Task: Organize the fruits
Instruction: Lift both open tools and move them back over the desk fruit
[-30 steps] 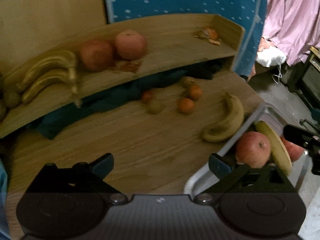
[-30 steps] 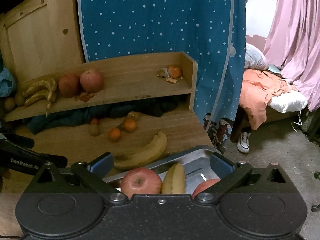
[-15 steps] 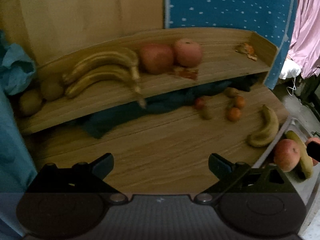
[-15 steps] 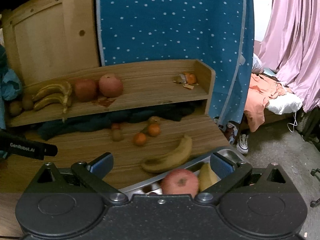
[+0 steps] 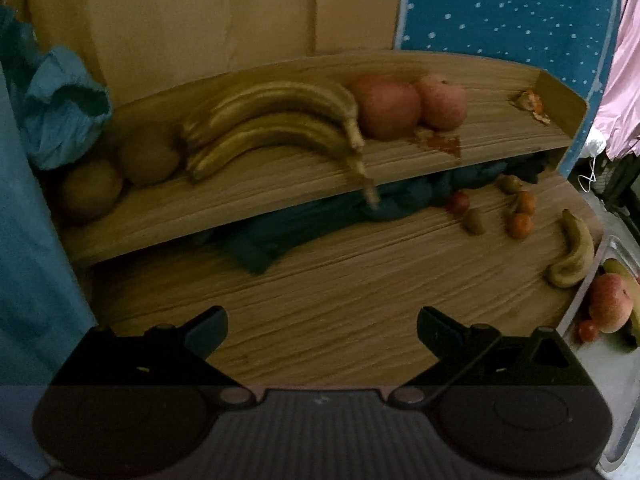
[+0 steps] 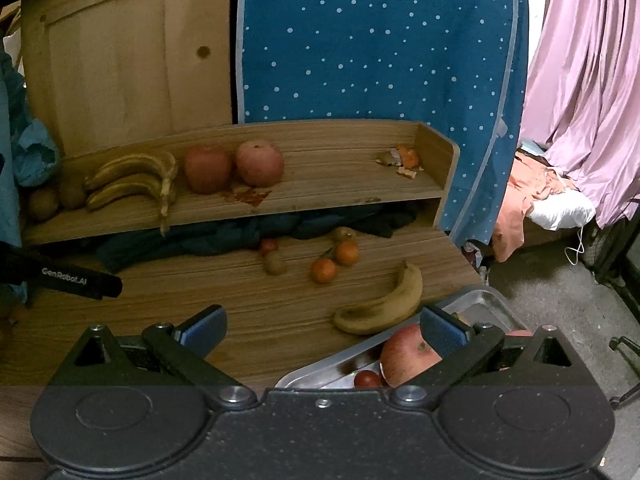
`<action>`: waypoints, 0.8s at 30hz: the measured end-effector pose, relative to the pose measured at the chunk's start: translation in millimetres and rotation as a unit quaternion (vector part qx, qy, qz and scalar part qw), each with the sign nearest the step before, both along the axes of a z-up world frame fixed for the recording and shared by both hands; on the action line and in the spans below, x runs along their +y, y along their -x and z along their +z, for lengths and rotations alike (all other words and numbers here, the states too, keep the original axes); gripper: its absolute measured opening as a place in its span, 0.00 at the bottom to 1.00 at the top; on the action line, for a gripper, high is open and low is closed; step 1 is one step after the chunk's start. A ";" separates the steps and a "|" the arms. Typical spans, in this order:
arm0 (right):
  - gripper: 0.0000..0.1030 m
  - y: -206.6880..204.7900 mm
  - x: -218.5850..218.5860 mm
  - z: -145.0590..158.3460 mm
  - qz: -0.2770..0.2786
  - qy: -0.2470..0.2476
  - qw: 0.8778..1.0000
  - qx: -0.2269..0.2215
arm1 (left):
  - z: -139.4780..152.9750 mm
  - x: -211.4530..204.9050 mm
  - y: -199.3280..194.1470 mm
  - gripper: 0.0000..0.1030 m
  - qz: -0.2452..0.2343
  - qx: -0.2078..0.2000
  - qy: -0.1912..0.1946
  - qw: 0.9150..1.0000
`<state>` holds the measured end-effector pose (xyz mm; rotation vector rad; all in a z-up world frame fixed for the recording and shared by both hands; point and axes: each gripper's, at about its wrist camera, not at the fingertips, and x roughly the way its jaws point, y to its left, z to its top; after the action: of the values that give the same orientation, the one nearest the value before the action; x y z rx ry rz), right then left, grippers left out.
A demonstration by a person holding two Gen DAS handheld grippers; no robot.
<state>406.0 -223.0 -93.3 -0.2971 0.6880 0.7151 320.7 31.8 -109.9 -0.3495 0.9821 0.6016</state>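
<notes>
Left gripper (image 5: 322,320) and right gripper (image 6: 322,322): jaws spread wide, holding nothing, above the wooden worktop (image 6: 248,300). Raised wooden shelf (image 6: 320,196): bunch of yellow-brown bananas (image 6: 132,180) beside two red apples (image 6: 234,166). On the worktop, a single yellow banana (image 6: 384,306) lies just beside the silver metal tray (image 6: 480,304), which holds a red apple (image 6: 404,354). Two small orange tangerines (image 6: 334,262) lie nearby.
</notes>
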 end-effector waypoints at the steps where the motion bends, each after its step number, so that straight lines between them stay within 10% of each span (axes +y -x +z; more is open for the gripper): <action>1: 0.99 -1.3 0.8 -0.8 -0.001 0.002 1.000 0.002 | -1.3 2.2 -0.4 1.00 0.001 0.002 0.002 1.000; 24: 0.99 -112.1 32.1 -69.4 0.102 0.083 0.990 0.048 | -41.9 -22.8 -116.2 1.00 -0.009 0.044 0.032 0.998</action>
<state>518.1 -190.9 -162.7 -0.4936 0.8191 0.8730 436.9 9.0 -151.8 -0.3739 1.0908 0.5742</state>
